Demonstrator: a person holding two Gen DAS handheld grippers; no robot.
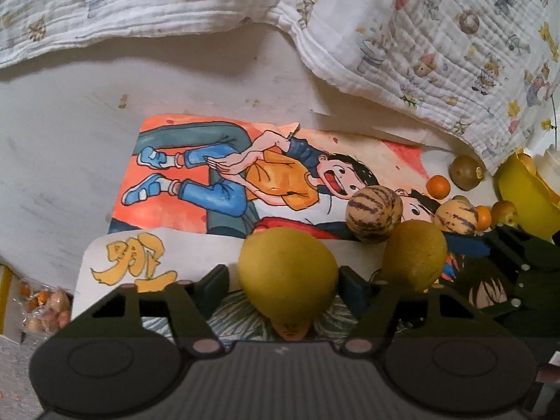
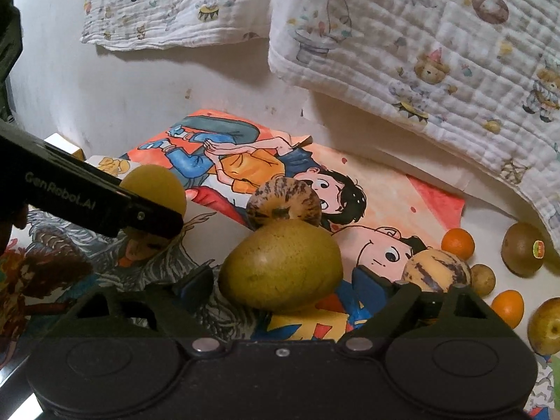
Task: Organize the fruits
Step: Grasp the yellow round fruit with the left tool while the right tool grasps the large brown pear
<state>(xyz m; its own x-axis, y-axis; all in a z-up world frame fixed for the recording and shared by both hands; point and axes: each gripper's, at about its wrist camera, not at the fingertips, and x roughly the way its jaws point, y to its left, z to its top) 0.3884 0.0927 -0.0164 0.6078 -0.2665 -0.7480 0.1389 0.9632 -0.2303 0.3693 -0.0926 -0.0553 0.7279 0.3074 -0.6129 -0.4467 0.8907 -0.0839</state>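
Note:
My left gripper (image 1: 283, 276) stands around a yellow-green pear (image 1: 287, 273), its fingers close on both sides; the same pear shows in the right wrist view (image 2: 157, 189) behind the left gripper's finger (image 2: 105, 203). My right gripper (image 2: 280, 280) stands around a second pear (image 2: 283, 262), with small gaps at each pad; this pear also shows in the left wrist view (image 1: 414, 253). Two striped melons (image 2: 283, 203) (image 2: 434, 269) lie just beyond. Small oranges (image 2: 457, 243) (image 2: 507, 306) and a kiwi (image 2: 523, 253) lie to the right.
Cartoon picture sheets (image 1: 217, 175) cover the white surface. A printed quilt (image 2: 437, 52) hangs at the back and right. A yellow bowl (image 1: 521, 192) stands at the far right in the left wrist view. Another pear (image 2: 547, 329) lies at the right edge. A bag of small fruit (image 1: 42, 308) lies at the left.

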